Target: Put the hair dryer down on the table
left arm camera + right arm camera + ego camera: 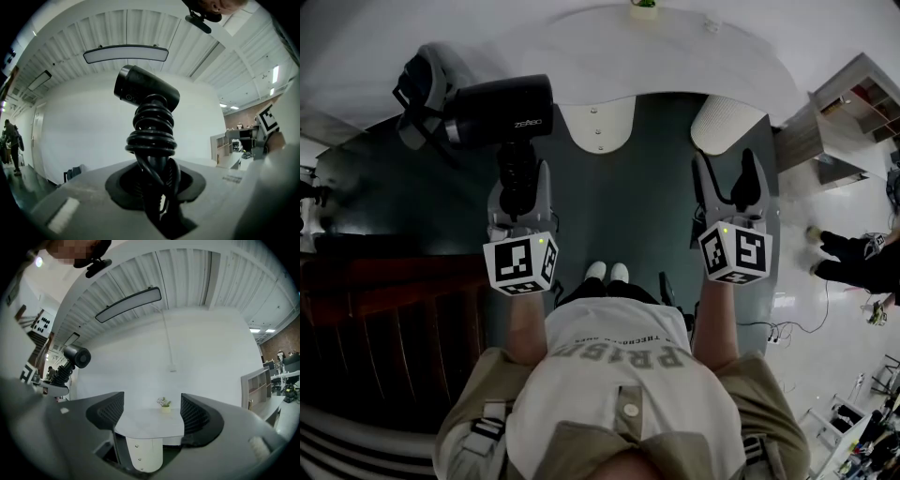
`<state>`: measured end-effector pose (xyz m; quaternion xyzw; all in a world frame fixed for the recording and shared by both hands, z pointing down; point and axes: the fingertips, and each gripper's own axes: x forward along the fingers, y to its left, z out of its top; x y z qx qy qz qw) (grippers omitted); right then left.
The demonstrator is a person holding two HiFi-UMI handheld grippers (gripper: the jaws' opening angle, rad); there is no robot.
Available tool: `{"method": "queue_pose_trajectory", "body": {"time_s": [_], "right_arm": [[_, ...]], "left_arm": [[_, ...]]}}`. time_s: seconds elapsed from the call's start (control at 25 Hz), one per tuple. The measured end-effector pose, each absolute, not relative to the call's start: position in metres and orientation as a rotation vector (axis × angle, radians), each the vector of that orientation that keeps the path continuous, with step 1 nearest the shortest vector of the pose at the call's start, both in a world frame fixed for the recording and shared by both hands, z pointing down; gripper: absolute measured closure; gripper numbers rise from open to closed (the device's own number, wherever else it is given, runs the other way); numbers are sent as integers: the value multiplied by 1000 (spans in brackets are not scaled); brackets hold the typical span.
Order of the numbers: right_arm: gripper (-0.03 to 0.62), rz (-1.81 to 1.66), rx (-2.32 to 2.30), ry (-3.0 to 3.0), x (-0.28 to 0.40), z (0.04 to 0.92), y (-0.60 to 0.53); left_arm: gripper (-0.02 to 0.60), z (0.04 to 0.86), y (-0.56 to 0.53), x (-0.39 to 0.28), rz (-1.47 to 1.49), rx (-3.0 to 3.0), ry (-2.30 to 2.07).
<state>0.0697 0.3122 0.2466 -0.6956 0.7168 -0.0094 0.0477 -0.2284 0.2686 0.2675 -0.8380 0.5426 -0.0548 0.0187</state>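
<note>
My left gripper is shut on the handle of a black hair dryer, whose cord is wound in coils round that handle. In the left gripper view the hair dryer stands up from between the jaws, with the coiled cord just above them. The dryer is held in the air by the left end of the white table. My right gripper is open and holds nothing. Between its two fingers I see the white table, and the hair dryer shows at the far left.
A small potted plant stands at the table's far edge. A white table leg and a white rounded shape sit under the near edge. A grey and black object lies left of the dryer. A shelf unit and a person are at the right.
</note>
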Motion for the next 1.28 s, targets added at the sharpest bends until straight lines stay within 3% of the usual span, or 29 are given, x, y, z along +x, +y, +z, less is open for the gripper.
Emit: {"method": "queue_pose_trajectory", "body": {"time_s": [0.52,1.28], "right_arm": [[226,-46,-2155,2171,74,264,304],[227,46,-2212,2104,98,234,183]], "left_arm": [[462,278,258,-236,-180,-2597,1696],[462,247,111,-214,-111,-2598,1609]]}}
